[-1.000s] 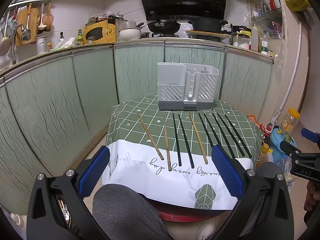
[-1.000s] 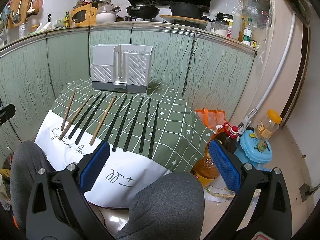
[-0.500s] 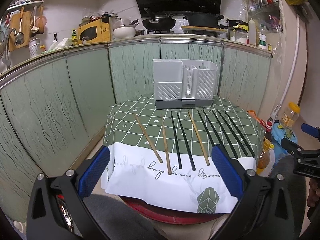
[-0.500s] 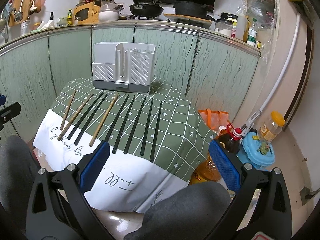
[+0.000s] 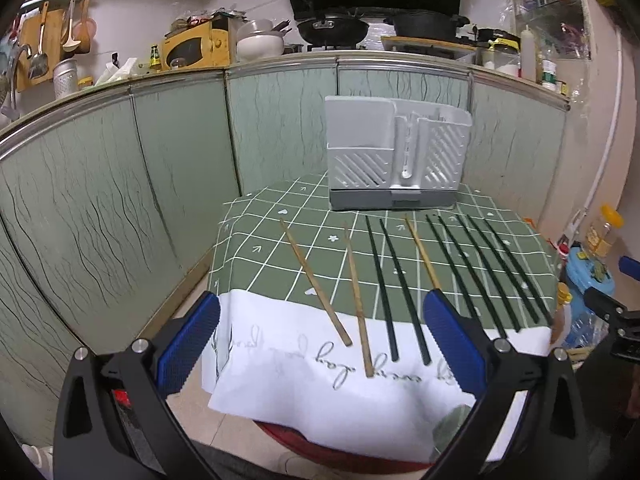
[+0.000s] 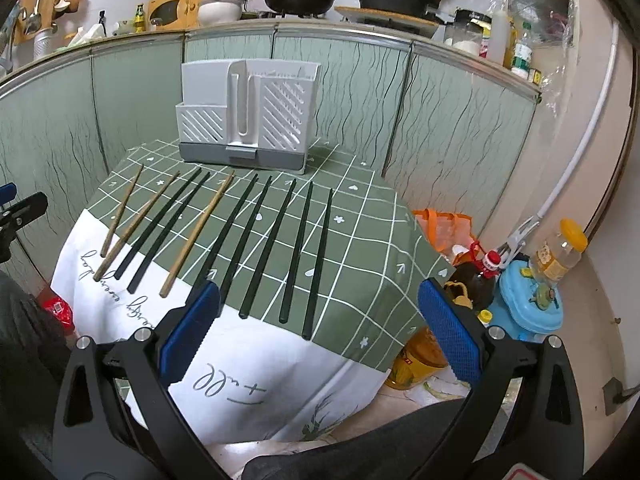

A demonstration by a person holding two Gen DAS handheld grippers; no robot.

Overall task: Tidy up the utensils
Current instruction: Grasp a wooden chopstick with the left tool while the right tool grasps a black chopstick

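On the tablecloth (image 6: 352, 216) lie three wooden chopsticks (image 6: 197, 234), seven black chopsticks (image 6: 291, 248); both grippers (image 5: 320, 340) (image 6: 318, 336) gape empty.

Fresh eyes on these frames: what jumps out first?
A row of chopsticks fanned across the green checked tablecloth, three wooden among the black ones. Behind them, at the table's far edge, stands a grey utensil holder, apparently empty. Both grippers, left and right, are open near the table's front edge, holding nothing.
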